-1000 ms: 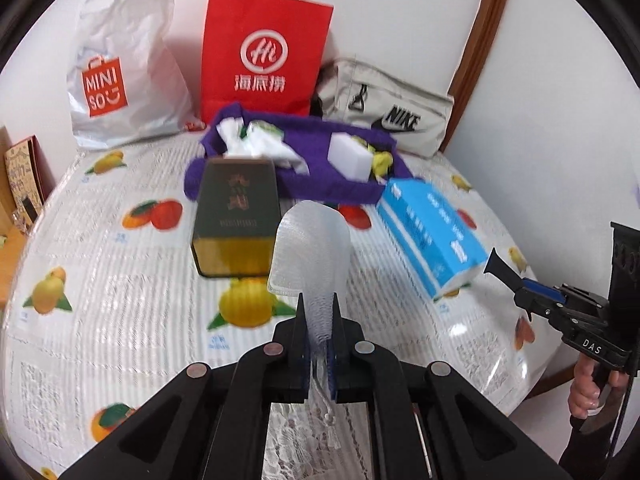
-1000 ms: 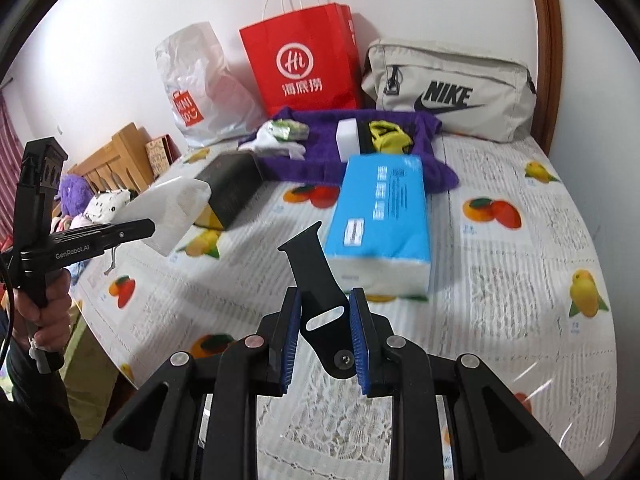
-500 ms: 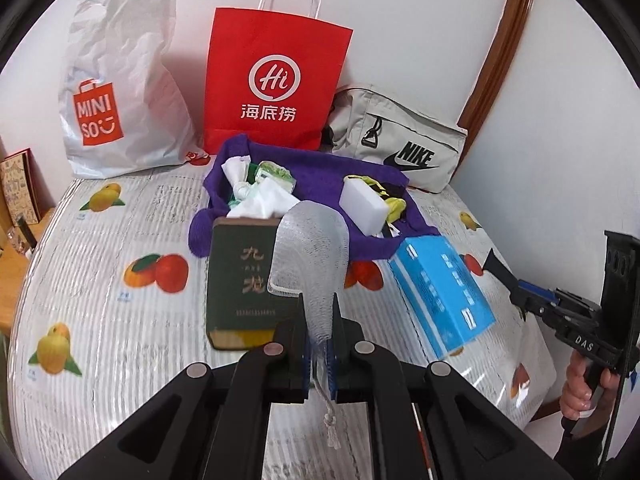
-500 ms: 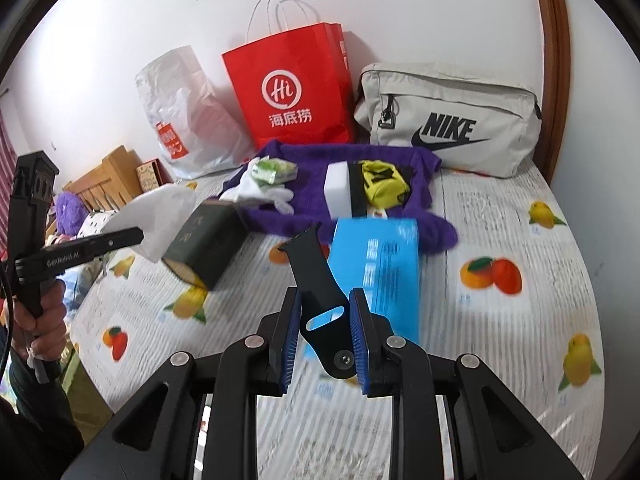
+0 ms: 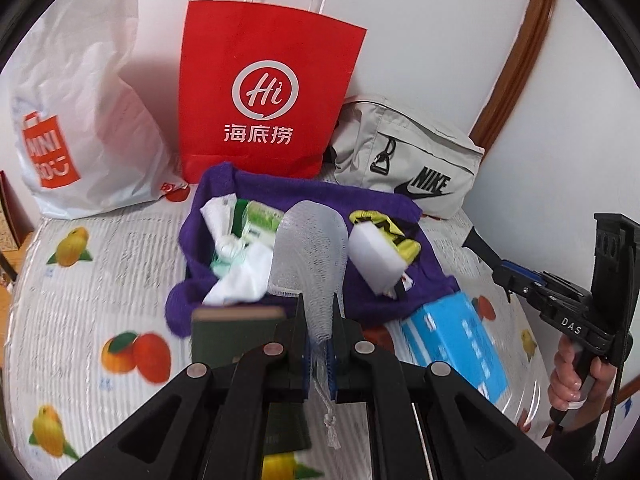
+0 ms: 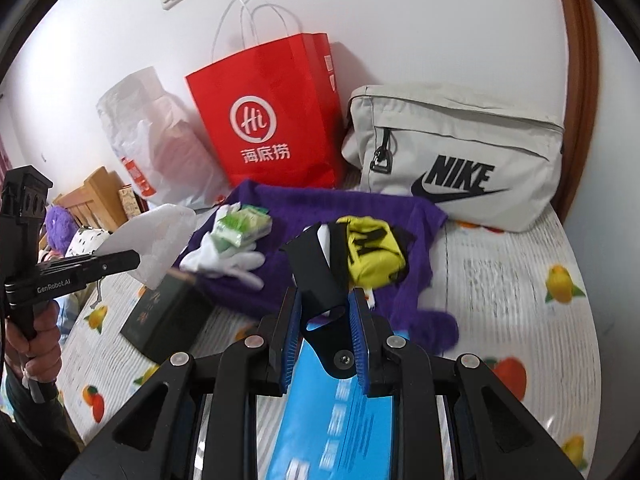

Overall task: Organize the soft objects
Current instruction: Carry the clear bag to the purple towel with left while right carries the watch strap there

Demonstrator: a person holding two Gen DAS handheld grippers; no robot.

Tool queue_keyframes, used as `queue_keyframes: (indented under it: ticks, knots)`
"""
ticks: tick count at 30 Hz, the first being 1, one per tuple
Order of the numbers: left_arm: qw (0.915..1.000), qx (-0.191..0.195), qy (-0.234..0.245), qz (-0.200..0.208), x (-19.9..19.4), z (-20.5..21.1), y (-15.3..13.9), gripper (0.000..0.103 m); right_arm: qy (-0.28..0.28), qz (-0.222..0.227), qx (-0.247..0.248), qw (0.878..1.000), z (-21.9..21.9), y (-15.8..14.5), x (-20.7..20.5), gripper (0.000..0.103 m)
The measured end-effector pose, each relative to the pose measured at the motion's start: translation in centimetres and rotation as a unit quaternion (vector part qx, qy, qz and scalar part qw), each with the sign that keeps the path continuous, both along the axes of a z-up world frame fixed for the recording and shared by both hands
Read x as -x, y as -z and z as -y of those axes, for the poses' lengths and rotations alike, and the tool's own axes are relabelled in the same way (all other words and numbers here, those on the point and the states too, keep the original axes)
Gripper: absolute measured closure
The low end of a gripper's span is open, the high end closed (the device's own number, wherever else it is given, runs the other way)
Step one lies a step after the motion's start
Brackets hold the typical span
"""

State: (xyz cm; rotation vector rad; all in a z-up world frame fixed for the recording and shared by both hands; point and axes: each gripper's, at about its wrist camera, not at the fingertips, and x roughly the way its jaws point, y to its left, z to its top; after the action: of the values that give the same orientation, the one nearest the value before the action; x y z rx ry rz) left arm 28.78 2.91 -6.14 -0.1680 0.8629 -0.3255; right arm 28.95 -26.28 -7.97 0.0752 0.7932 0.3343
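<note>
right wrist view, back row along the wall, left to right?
White plastic bag → red paper bag → grey Nike bag.

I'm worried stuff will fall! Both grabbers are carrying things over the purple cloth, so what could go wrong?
1. The left gripper pinches only the narrow end of the white mesh pouch, so it might slip free.
2. The right gripper holds a black strap close above the yellow-and-black item and could knock it.
3. The purple cloth is already crowded, so additions might roll off.
</note>
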Motion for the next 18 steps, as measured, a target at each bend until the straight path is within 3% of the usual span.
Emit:
queue_keyframes:
  ticks: [9, 18]
  knots:
    - [0.9998, -0.014, 0.005, -0.011, -5.2, 1.4, 0.6, 0.097, 0.013, -0.013, 0.013, 1.000, -0.1, 1.4, -7.1, 0.078]
    - [0.9991, -0.018, 0.019, -0.033, -9.2, 2.6, 2.0, 0.097, 0.023, -0.055, 0.026, 0.998, 0.0, 4.8, -12.1, 0.078]
